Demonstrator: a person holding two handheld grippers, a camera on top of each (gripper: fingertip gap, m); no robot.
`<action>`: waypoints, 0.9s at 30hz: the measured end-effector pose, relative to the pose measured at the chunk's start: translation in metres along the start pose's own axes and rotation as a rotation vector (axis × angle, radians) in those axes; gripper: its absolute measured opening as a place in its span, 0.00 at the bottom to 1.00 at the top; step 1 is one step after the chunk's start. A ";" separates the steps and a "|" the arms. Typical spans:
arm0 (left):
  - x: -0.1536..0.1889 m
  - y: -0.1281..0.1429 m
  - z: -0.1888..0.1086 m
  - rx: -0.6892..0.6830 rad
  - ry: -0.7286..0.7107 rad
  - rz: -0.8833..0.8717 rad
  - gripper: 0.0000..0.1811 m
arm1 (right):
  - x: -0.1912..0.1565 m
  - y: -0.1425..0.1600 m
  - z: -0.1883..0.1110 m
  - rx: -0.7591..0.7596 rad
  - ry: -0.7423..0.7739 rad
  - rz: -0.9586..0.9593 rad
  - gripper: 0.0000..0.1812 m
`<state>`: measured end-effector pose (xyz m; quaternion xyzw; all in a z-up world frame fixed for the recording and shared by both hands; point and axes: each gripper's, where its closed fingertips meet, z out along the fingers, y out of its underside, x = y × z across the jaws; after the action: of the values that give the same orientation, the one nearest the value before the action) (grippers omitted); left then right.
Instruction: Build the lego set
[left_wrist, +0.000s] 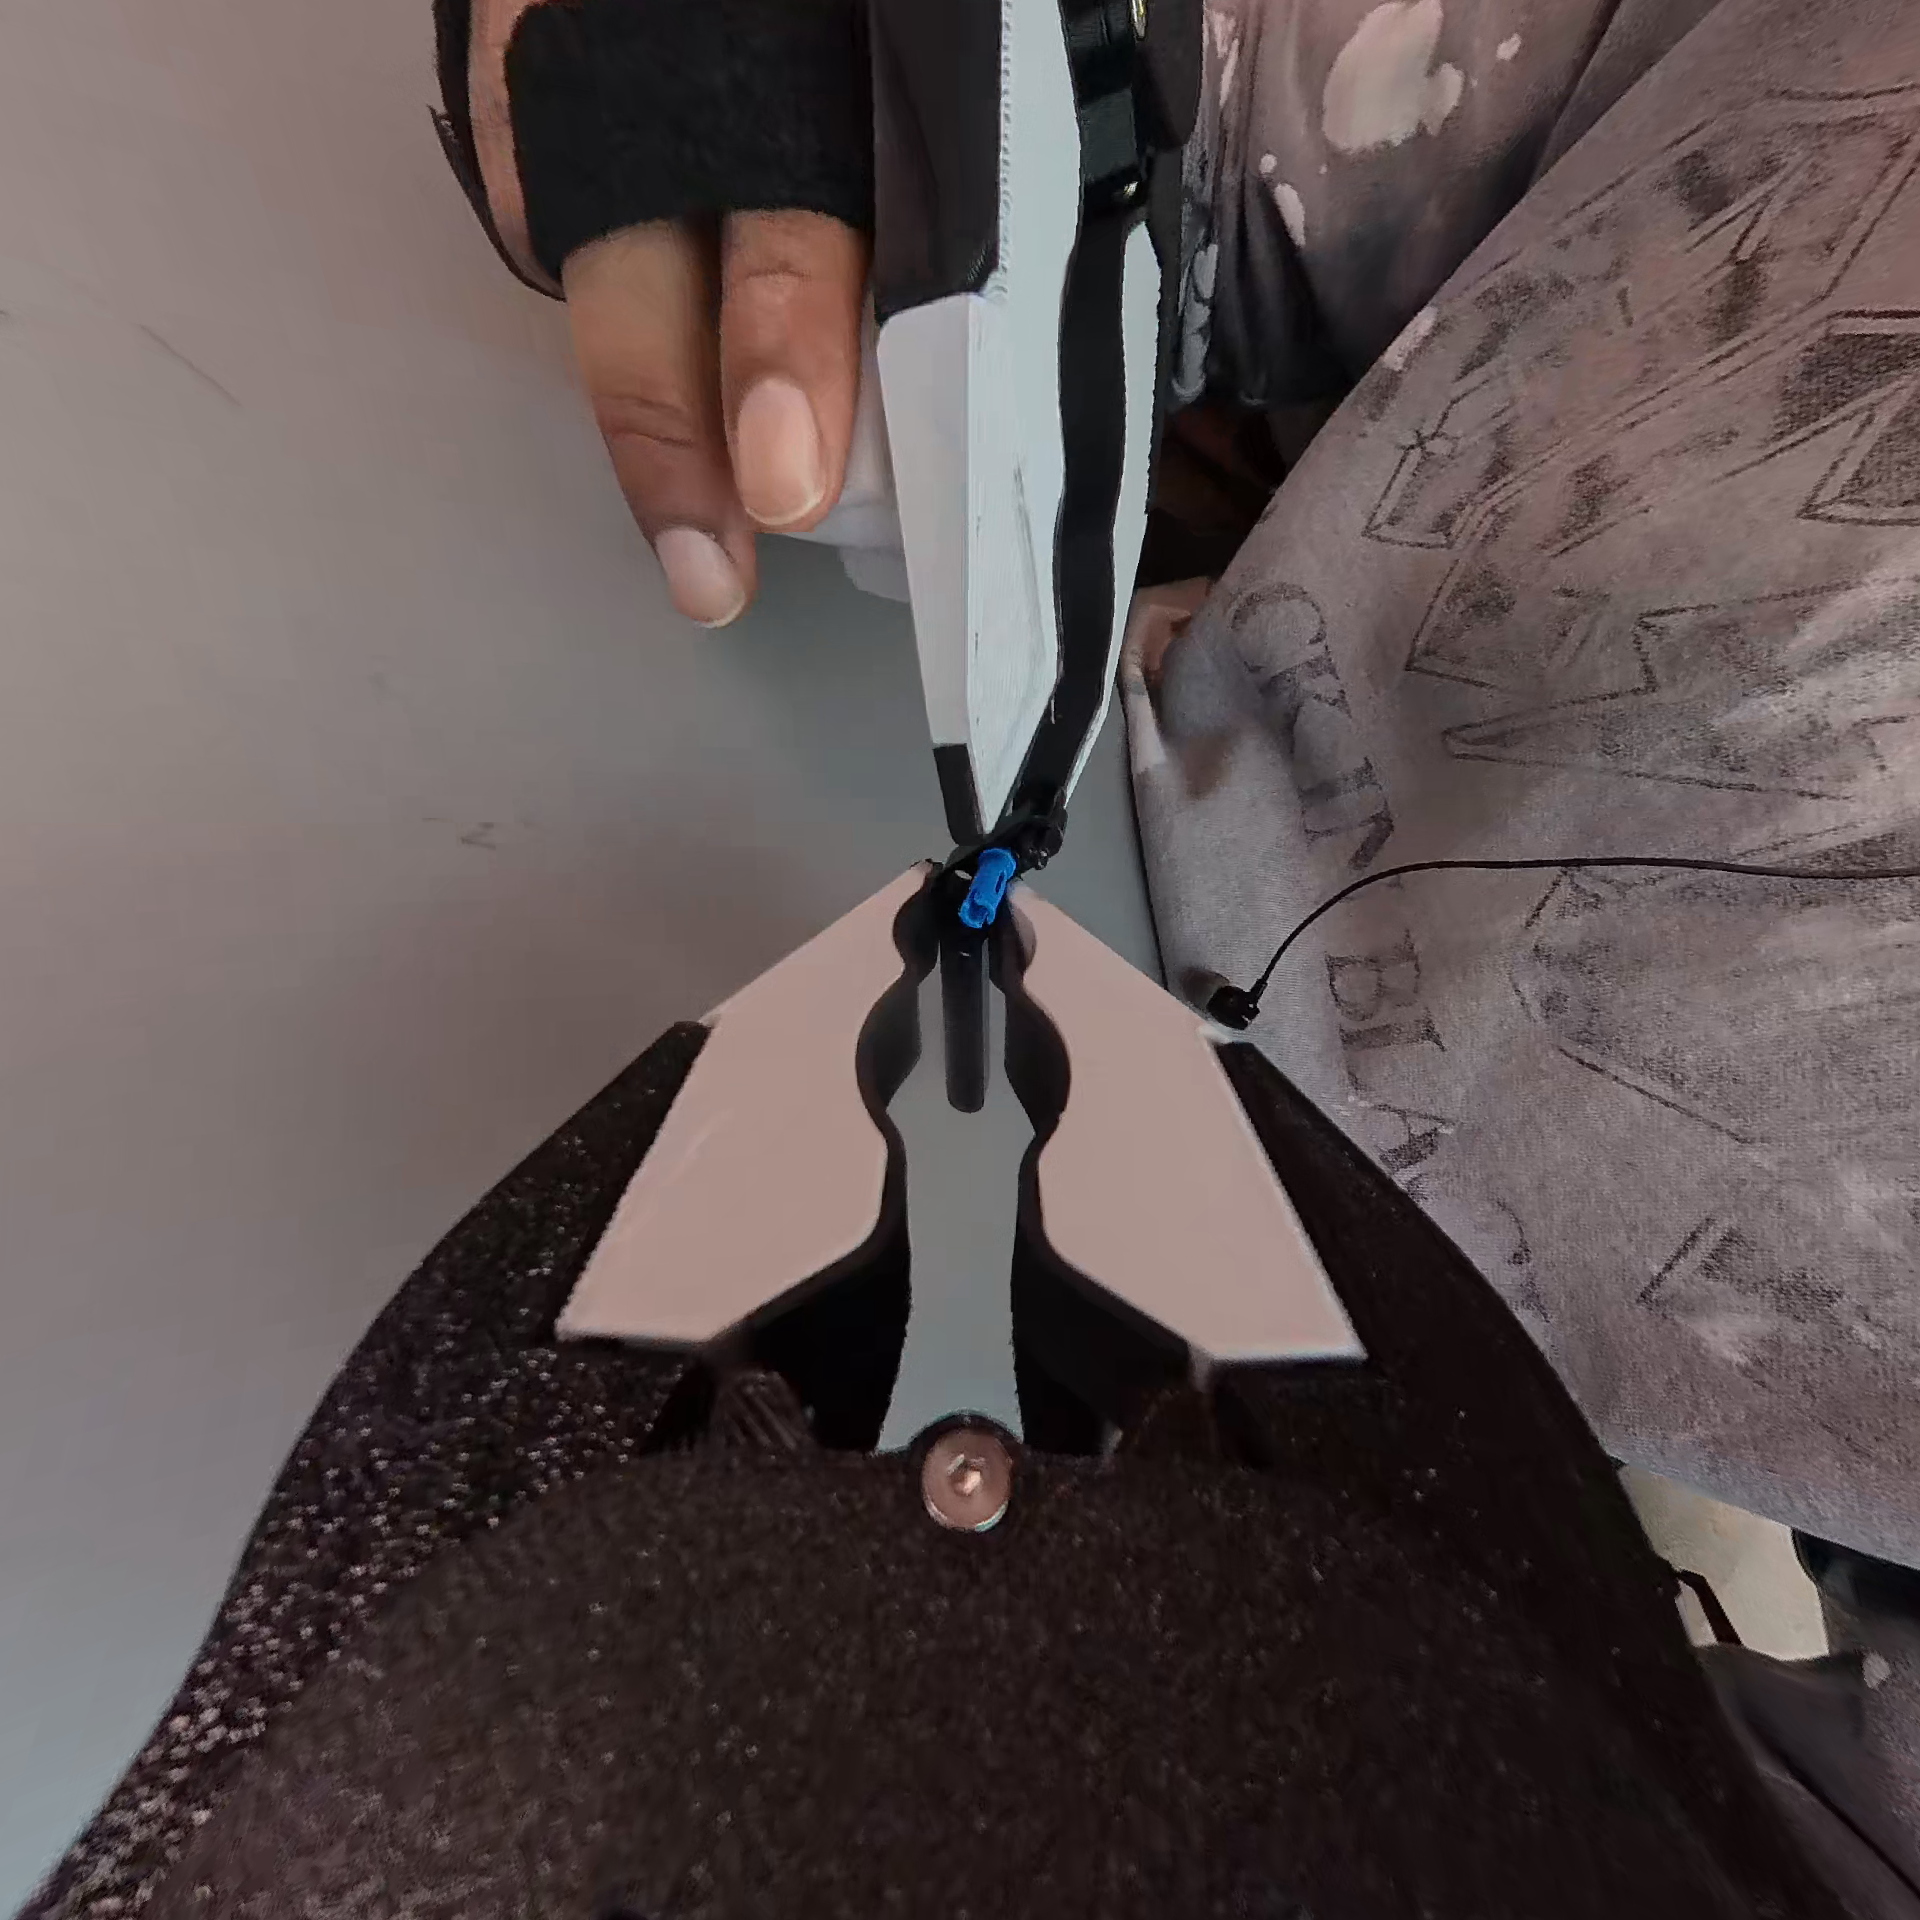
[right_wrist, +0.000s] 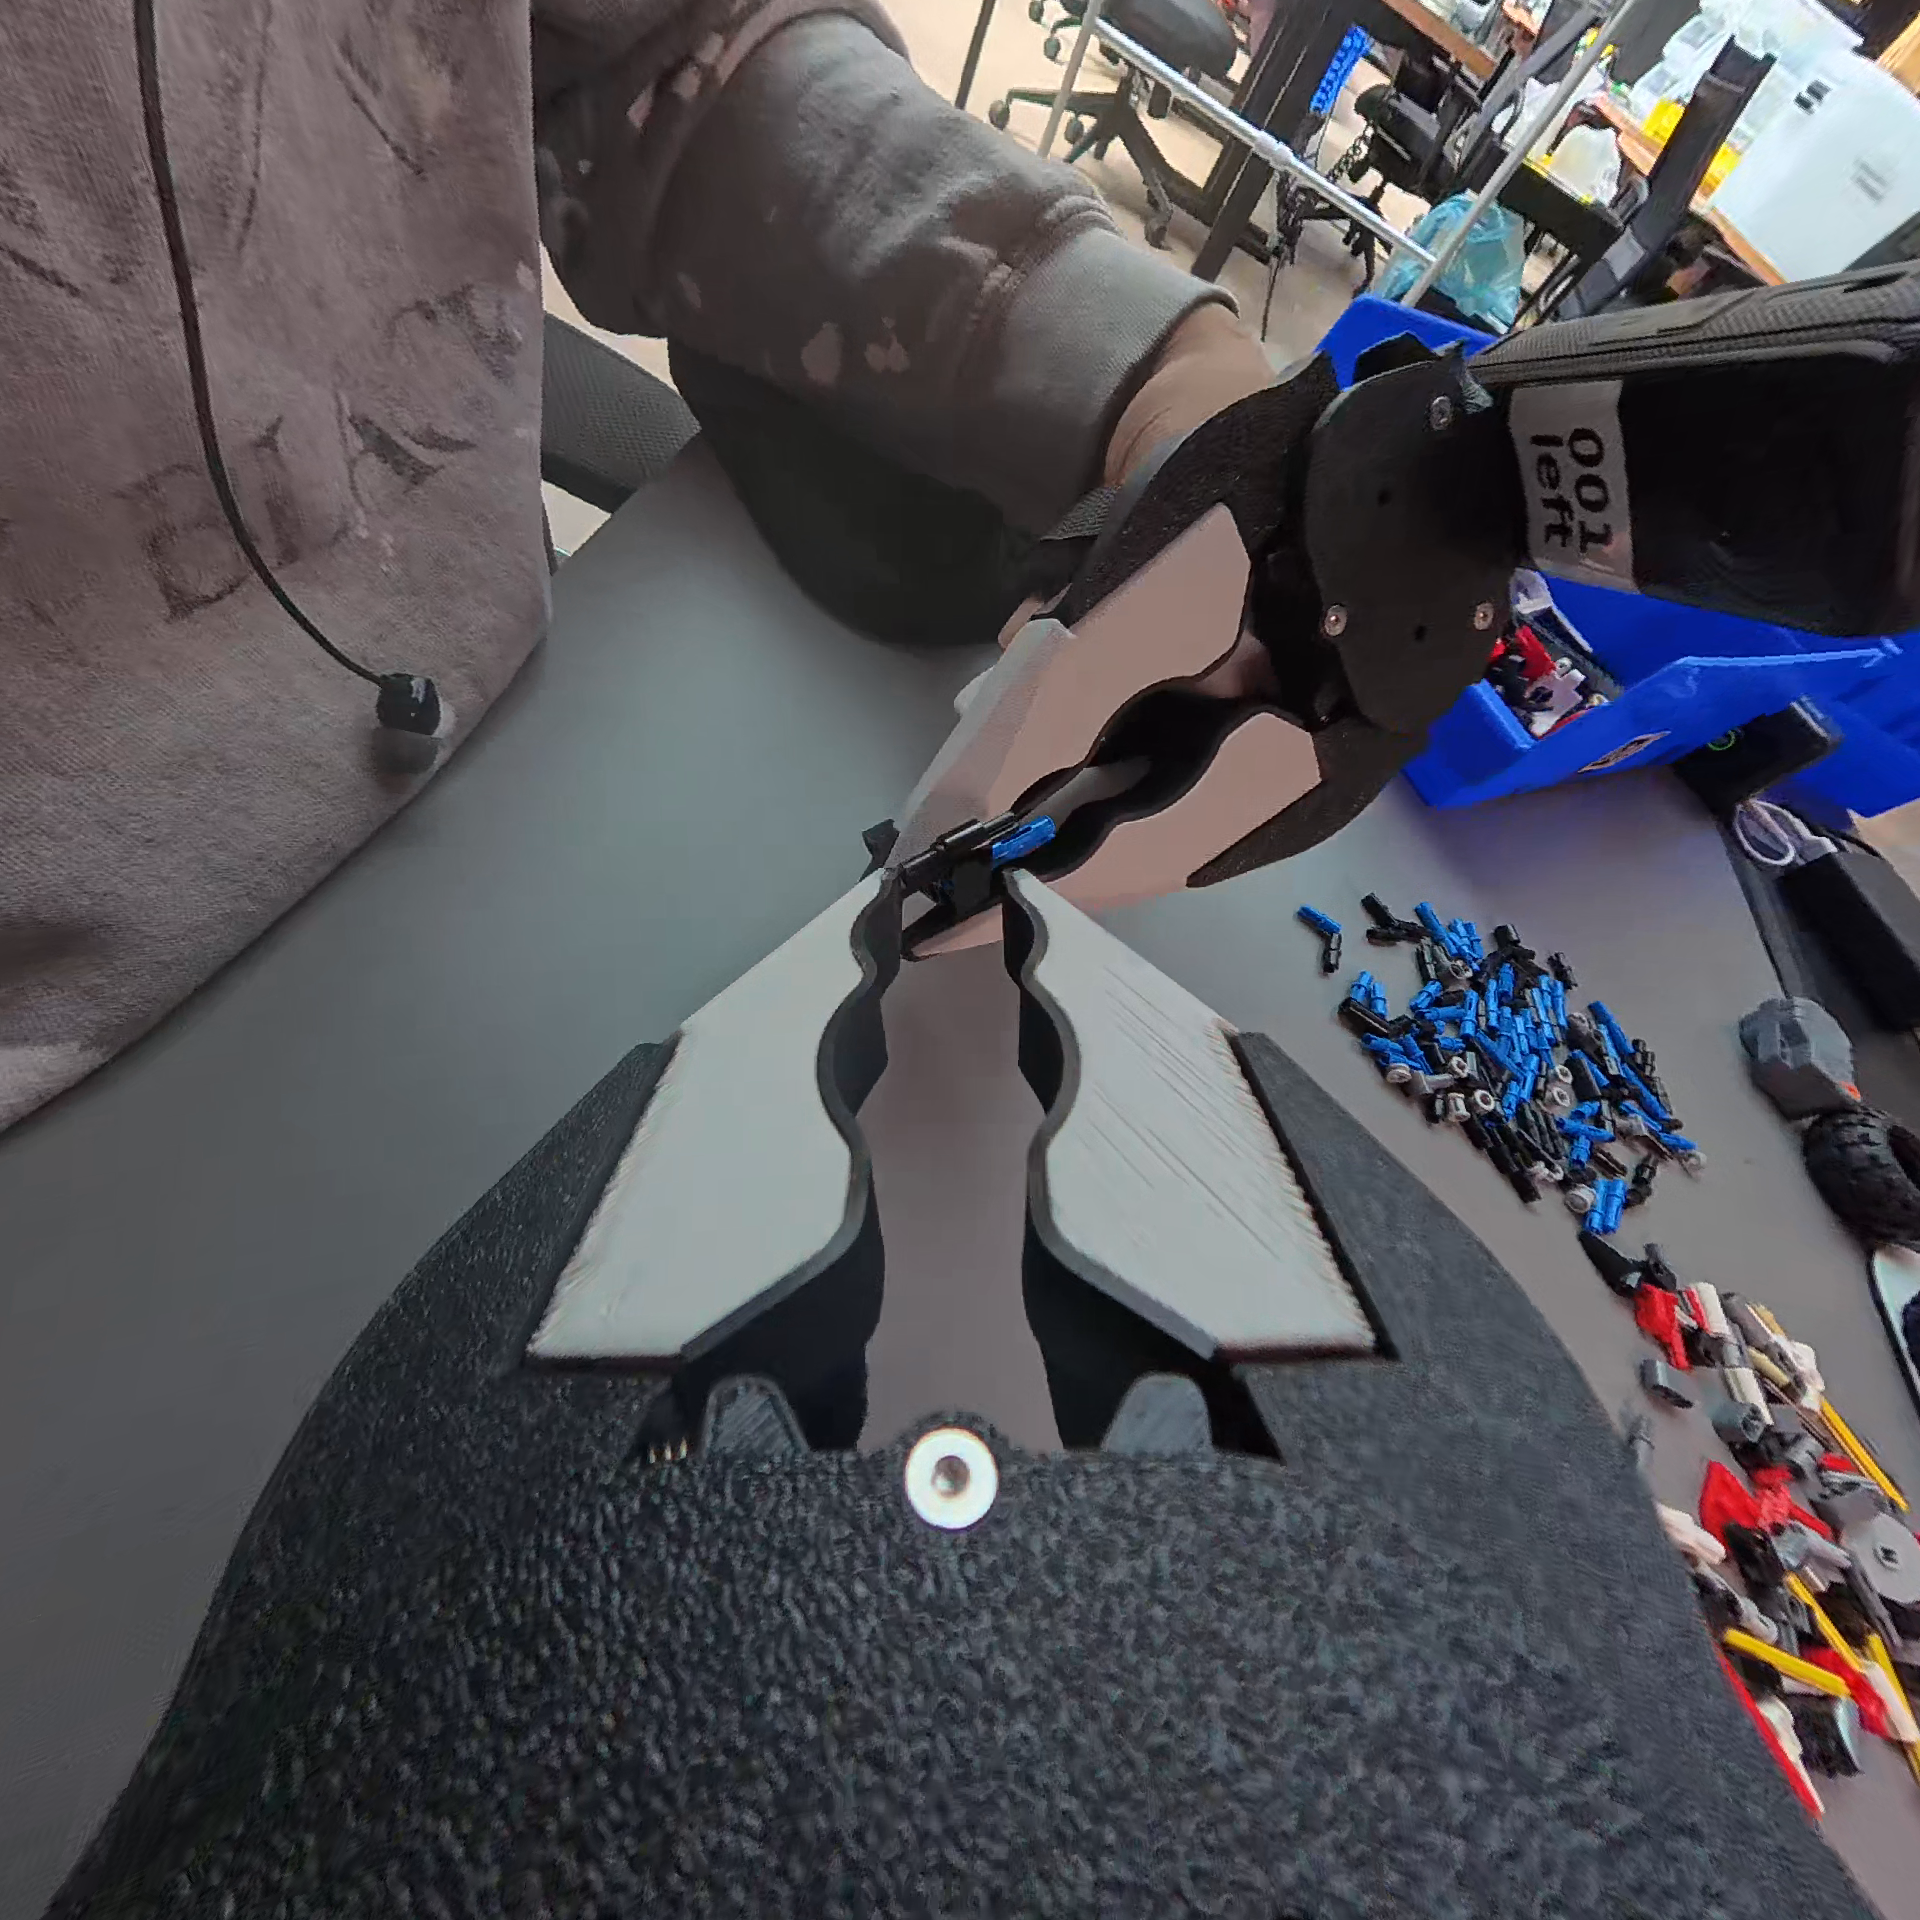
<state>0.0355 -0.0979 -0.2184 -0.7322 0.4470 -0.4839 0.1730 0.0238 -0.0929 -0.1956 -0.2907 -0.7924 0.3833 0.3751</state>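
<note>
Left tool (left_wrist: 961, 914) clenches a black axle piece (left_wrist: 963, 1023) at frame centre; your right tool (right_wrist: 940, 899) pinches a black connector (right_wrist: 951, 847) carrying the blue pin (left_wrist: 985, 886). Both are light, stiff, slippery: grip their middles, above the worktop (right_wrist: 520, 883).

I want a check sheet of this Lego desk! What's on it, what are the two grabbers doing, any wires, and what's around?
Surface: grey table, mostly bare on the near side.
Job's things: blue pin on a black rod; pile of blue and black pins; red, yellow and grey parts.
Clutter: blue bin; small tyre.
Grippers: left gripper shut on the rod; right gripper pinching the pin end, tips nearly meeting.
Cables: thin black cord hanging over the person's shirt.
Surroundings: office chairs and desks behind.
</note>
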 end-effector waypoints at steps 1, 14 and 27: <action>0.002 0.001 0.001 -0.005 0.023 -0.010 0.04 | -0.002 -0.001 0.001 0.001 -0.006 -0.008 0.09; 0.010 0.012 0.006 -0.038 0.139 -0.078 0.05 | -0.012 -0.003 0.012 0.023 -0.054 0.035 0.08; -0.010 -0.046 -0.040 0.379 0.115 -0.152 0.05 | 0.053 -0.010 -0.016 0.167 0.230 0.198 0.05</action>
<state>0.0218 -0.0578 -0.1737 -0.6891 0.3007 -0.6122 0.2450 0.0055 -0.0525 -0.1606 -0.3769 -0.6772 0.4471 0.4466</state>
